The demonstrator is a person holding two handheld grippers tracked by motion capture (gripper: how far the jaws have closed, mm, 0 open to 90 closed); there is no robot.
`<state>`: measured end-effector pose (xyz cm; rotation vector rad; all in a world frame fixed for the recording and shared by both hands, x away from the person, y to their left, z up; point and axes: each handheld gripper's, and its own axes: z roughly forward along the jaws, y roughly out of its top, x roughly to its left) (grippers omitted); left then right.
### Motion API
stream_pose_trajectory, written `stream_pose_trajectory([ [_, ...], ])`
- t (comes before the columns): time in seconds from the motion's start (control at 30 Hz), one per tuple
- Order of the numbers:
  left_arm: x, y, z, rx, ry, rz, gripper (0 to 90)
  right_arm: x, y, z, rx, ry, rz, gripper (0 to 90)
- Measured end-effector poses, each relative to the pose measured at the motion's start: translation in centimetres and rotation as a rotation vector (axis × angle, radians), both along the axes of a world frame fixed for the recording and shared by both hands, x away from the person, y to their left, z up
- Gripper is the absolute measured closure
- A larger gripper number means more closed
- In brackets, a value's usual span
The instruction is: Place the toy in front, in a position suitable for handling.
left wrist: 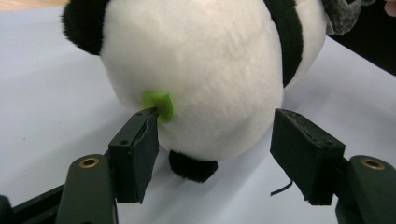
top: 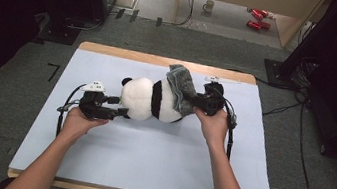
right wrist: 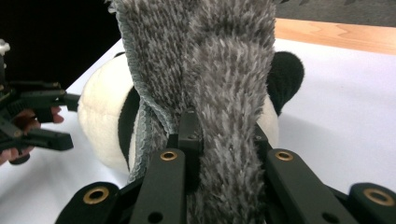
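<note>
A black-and-white panda plush point(top: 148, 100) lies on its side in the middle of the white-covered table point(top: 147, 157). My left gripper point(top: 122, 107) is open at its left end. In the left gripper view the jaws straddle the round white body point(left wrist: 210, 60). One pad point(left wrist: 137, 149) touches a small green tag point(left wrist: 159, 103), and the other pad point(left wrist: 303, 149) stands clear. My right gripper point(top: 197, 101) is shut on a grey fluffy cloth point(top: 181, 90) draped over the plush's right half. In the right gripper view that cloth point(right wrist: 210, 60) rises from between the jaws point(right wrist: 224, 135) and hides much of the panda point(right wrist: 100, 116).
The table's wooden far edge point(top: 161, 59) borders grey carpet. On the floor beyond it stand a mug point(top: 209, 5) and red cans point(top: 258, 18). Cables point(top: 301, 139) run along the floor at the right, and dark equipment stands at both sides.
</note>
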<state>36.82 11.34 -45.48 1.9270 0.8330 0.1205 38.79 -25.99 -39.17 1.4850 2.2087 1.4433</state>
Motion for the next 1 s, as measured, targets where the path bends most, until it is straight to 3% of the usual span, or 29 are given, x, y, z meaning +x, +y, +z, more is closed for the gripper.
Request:
stream_pose_trajectory([
  [0.1,0.7,-0.7,-0.9,0.007,0.000,0.024,31.2,0.3,-0.1,-0.1,0.005,-0.002,-0.012,76.0],
  [0.23,1.1,-2.1,-2.0,0.007,0.056,0.073,35.1,0.4,-0.1,-0.1,0.023,0.006,-0.006,76.3],
  [0.37,1.0,-2.1,-1.6,-0.003,0.076,0.108,52.9,0.1,0.1,0.7,0.026,-0.009,0.002,77.2],
  [0.47,0.9,-2.2,-1.1,-0.025,0.143,0.115,64.7,-0.6,0.8,1.6,0.033,-0.037,0.028,77.3],
  [0.57,0.7,-2.5,-0.6,-0.014,0.172,0.096,70.3,-1.3,2.2,2.4,0.036,-0.053,0.079,77.3],
  [0.67,0.5,-2.4,0.1,-0.038,0.213,0.075,74.3,-1.9,4.0,2.6,0.040,-0.045,0.138,77.3],
  [0.8,-0.2,-2.1,1.4,-0.109,0.292,0.061,77.1,-2.9,6.5,2.0,0.051,-0.014,0.216,77.3],
  [1.0,-0.8,-2.2,2.1,-0.124,0.303,0.070,76.9,-4.2,10.4,-0.1,-0.009,0.019,0.296,77.4],
])
